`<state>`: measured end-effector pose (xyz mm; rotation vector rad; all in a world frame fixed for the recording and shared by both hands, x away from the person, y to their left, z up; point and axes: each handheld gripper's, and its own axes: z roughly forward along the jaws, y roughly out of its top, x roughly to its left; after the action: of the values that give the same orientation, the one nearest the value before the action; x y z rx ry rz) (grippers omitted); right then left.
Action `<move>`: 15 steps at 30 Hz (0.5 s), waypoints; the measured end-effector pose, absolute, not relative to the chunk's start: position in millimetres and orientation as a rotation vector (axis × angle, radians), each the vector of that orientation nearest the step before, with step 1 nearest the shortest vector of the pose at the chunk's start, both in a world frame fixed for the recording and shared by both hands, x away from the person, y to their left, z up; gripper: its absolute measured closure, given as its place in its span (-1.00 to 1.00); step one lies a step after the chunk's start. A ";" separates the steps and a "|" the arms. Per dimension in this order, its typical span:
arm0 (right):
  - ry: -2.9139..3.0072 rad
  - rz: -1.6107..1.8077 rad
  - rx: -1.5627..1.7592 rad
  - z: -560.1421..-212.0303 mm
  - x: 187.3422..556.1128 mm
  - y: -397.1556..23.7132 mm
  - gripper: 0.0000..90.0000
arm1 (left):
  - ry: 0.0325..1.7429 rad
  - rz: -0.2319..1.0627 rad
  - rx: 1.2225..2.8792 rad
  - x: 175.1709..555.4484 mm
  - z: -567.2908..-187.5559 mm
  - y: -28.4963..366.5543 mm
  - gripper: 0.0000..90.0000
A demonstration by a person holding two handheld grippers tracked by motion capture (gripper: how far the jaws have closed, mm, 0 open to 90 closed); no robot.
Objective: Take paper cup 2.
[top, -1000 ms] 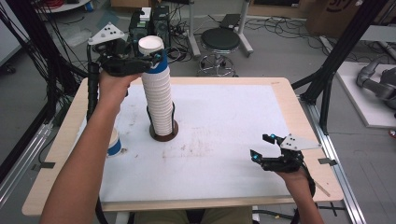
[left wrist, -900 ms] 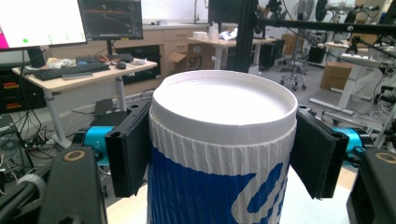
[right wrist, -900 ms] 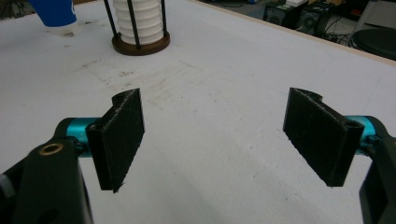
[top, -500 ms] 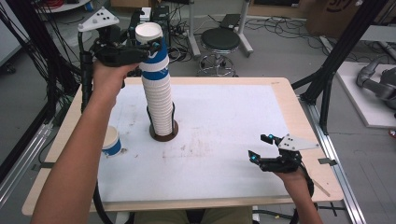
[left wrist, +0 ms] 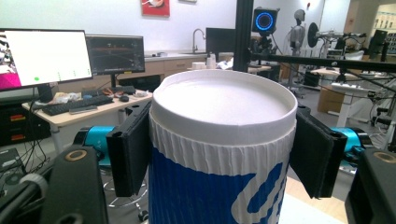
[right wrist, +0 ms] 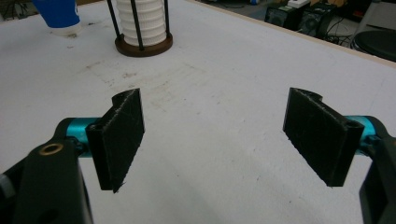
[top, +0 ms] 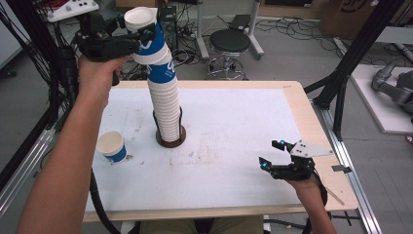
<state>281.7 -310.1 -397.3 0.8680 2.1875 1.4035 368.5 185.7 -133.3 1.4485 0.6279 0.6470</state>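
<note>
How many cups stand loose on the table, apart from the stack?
1: a cup left of the stack. The left tongs grip the stack's top cup.

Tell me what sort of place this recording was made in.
Most likely a robotics lab or workshop. Computer monitors stand on a desk beyond the held cup, black frame posts surround the table, cables trail over the floor, and a humanoid figure stands at the back.
</note>
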 end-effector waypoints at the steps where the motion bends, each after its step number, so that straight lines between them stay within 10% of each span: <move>1: 2.191 1.403 0.871 -397.4 281.4 -309.9 -0.53 | 0.627 0.652 1.447 366.9 -132.8 187.4 -0.34; 15: 2.191 1.402 0.874 -397.3 281.3 -309.4 -0.53 | 0.636 0.671 1.442 344.6 -144.5 220.8 -0.34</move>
<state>281.3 -309.4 -397.3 0.8744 2.1906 1.4022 344.6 220.8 -144.5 1.4421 0.6365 0.6709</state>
